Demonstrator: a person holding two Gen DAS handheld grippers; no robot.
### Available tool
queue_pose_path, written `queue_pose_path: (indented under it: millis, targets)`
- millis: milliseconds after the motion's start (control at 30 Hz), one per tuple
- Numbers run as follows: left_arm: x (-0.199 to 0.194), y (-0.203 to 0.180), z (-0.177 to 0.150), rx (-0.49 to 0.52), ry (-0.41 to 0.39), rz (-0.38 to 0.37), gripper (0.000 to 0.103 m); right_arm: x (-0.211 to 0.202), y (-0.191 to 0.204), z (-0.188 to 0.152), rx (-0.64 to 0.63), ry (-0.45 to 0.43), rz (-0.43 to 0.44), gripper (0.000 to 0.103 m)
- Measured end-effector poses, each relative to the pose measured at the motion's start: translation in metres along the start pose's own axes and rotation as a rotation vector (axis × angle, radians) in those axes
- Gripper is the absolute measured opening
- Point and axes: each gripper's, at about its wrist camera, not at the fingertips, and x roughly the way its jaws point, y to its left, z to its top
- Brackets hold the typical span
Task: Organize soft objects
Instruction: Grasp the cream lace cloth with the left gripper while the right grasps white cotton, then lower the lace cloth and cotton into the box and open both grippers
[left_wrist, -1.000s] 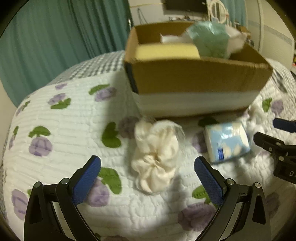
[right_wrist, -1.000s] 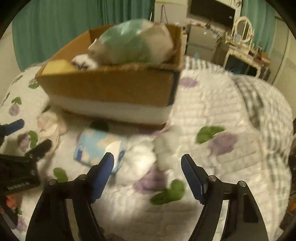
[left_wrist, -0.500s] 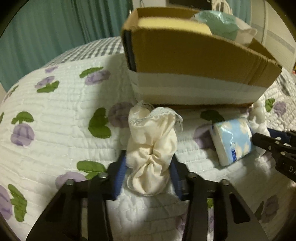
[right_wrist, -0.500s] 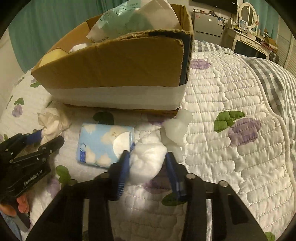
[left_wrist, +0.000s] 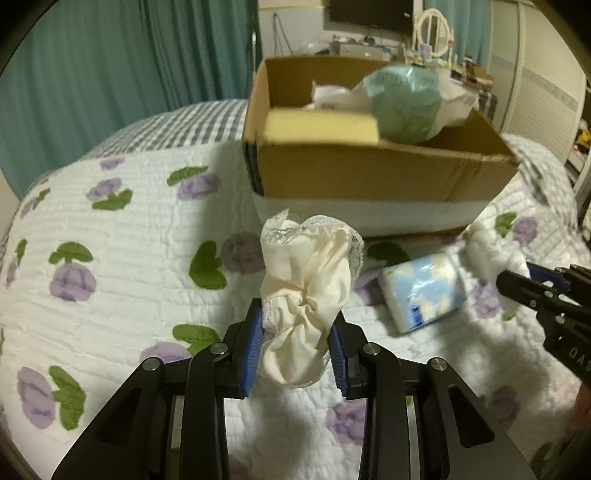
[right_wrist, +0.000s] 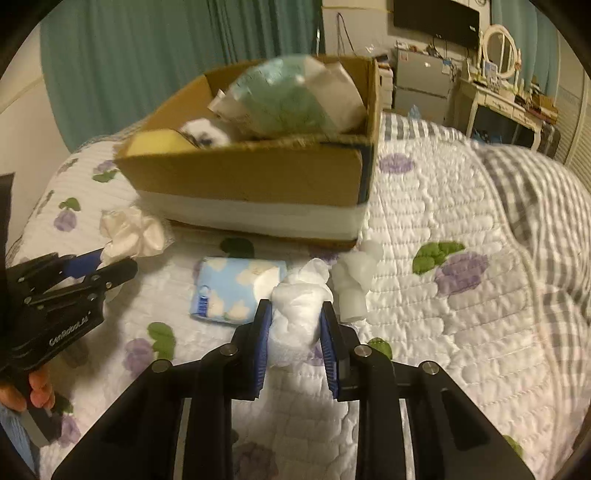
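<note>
Cream cloth bundle: pinched by left tool, whose jaws have just been closing; lifting off quilted bed.
White wad: clamped in right tool, which shut moments ago.
Meaning: both ready for cardboard box.

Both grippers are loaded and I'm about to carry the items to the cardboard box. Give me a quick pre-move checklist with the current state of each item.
1. Left gripper grip: jaws have just closed on the cream cloth bundle; ok.
2. Right gripper grip: jaws have just closed on the white cotton wad; ok.
3. Cardboard box open at top: ok.
4. Free room in the box: yellow sponge and green packet fill much of it; cannot tell.
5. Left on the quilt: blue tissue pack and white plastic piece; not ok.
</note>
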Motion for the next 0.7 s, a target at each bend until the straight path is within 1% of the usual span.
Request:
queue_pose_path:
  millis: [33, 167, 267, 400, 567, 700]
  targets:
    - [-0.004, 0.0, 0.001, 0.0, -0.003, -0.001, 0.027, -0.007, 0.001, 0.001, -0.004, -0.009, 0.003, 0.025]
    - [-0.031, -0.006, 0.008, 0.012, -0.036, -0.004, 0.027, -0.039, 0.011, 0.01, -0.026, -0.061, 0.02, 0.025]
    - [-0.05, -0.008, 0.013, 0.018, -0.063, -0.013, 0.027, -0.07, 0.016, 0.018, -0.055, -0.099, 0.018, 0.025]
    - [-0.07, -0.008, 0.023, 0.024, -0.091, -0.02, 0.027, -0.096, 0.026, 0.03, -0.078, -0.141, 0.009, 0.025]
    - [-0.099, -0.014, 0.044, 0.033, -0.148, -0.037, 0.027, -0.126, 0.027, 0.053, -0.105, -0.195, 0.001, 0.025]
    - [-0.107, -0.016, 0.068, 0.042, -0.179, -0.035, 0.027, -0.137, 0.027, 0.077, -0.121, -0.231, 0.006, 0.025]
